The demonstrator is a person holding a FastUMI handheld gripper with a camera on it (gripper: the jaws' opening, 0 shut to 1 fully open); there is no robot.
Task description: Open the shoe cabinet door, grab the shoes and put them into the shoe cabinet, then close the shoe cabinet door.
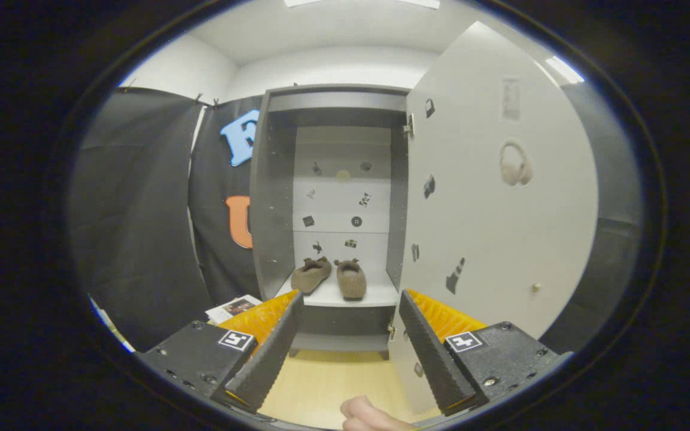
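Tongs point(350, 335) wide open, empty; shoes point(328, 276) at 12 o'clock in the cabinet point(273, 179). Closing the door point(495, 197), at 2 o'clock, risks glancing off its edge.

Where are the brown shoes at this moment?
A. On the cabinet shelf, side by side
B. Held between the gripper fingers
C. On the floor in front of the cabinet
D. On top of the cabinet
A. Both brown shoes lie side by side on the shelf inside the shoe cabinet, beyond the open, empty gripper; the door stands open.
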